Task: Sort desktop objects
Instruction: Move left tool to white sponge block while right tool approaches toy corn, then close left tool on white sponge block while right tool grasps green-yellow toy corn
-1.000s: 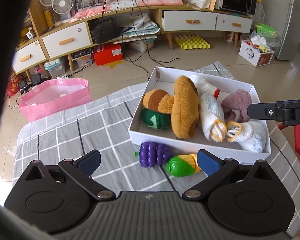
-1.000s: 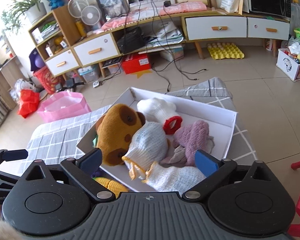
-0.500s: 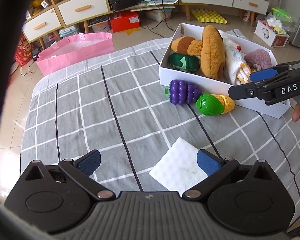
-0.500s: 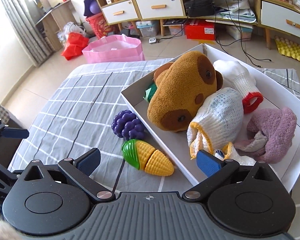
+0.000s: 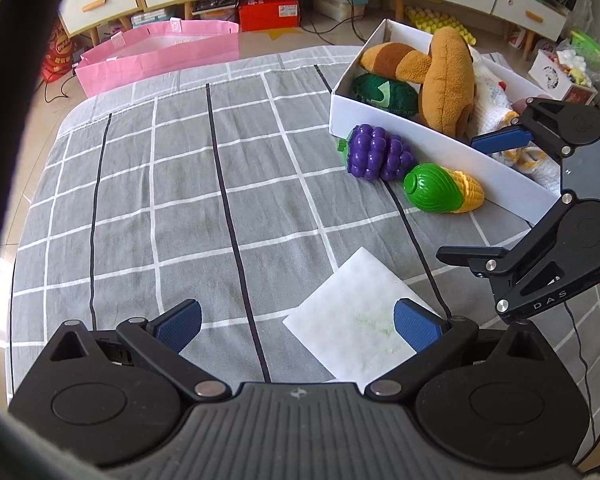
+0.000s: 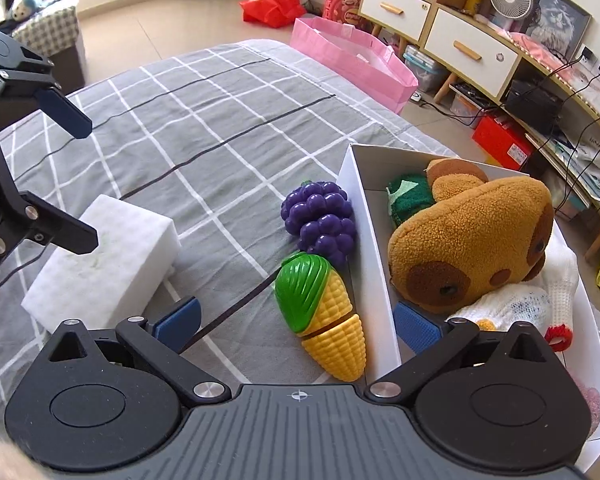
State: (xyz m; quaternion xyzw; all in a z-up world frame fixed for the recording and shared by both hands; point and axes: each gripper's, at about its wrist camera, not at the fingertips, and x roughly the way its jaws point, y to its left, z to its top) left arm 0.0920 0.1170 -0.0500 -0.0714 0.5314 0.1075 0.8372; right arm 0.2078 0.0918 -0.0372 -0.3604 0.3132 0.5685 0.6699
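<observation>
Sorting in progress, seen from both wrists. The table (image 5: 148,184), spread with a grey checked cloth, carries a white box (image 6: 374,264) near its right edge. The box already holds the larger soft things: a brown plush toy (image 6: 472,240), a green knitted piece (image 6: 406,200) and white knitted gloves (image 6: 512,308); what lies beneath them cannot be made out.

Three items remain outside. A white sponge block (image 5: 352,316) lies well apart from the box, near the front edge. A purple toy grape bunch (image 5: 376,152) and a toy corn cob (image 5: 444,188) lie just beside the box's outer wall, touching each other.

The left gripper (image 5: 298,322) hangs over the sponge, jaws wide, holding nothing. The right gripper (image 6: 298,320) hovers above the corn, jaws likewise wide and empty. Judged from this, the task is well advanced, with three pickups left.
</observation>
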